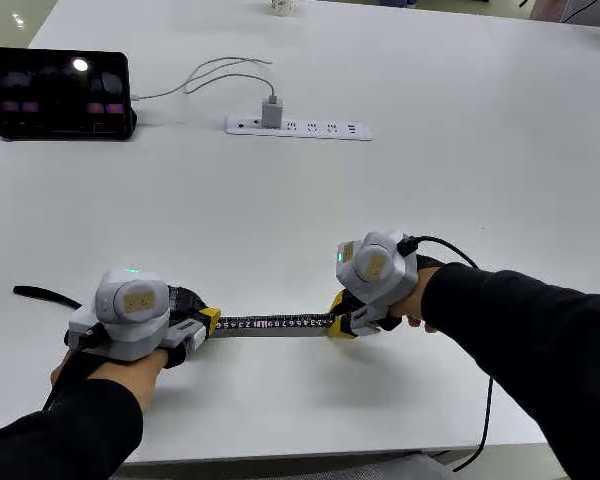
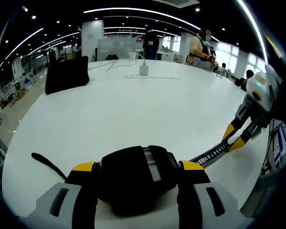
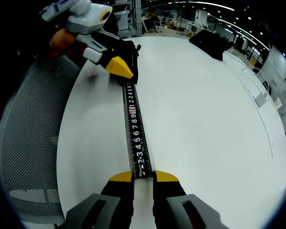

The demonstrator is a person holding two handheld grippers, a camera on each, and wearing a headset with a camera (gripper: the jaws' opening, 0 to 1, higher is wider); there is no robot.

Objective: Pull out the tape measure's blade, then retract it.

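Big white worktop point(image 1: 380, 180) in an open-plan office, with a tablet point(image 1: 60, 92) at the upper left of the head view and a power strip point(image 1: 310, 128) with a charger plugged in further back. None of that matters here, all the action is along the bottom edge of the frame.

The left gripper point(image 1: 202, 322) is closed around the black tape measure case point(image 2: 133, 179), which fills the gap between its yellow-tipped jaws and sits on the worktop. The right gripper point(image 1: 338, 322) is pinched nearly closed on the free end of the blade point(image 3: 135, 129), and the hook end sits right between its tips. The case's black strap point(image 1: 42, 294) trails off to the left on the worktop.

The bit that counts: the blade's long axis runs straight left to right across the lower head view, flat and taut from one gripper to the other, just above the surface. In the right gripper view the case lies dead ahead along the blade. So I'd say only a short stretch is out. Pulling more means moving the right gripper directly away from the case along that line; retracting means going straight back toward it. Drift sideways and I'd guess the blade kinks or twists.
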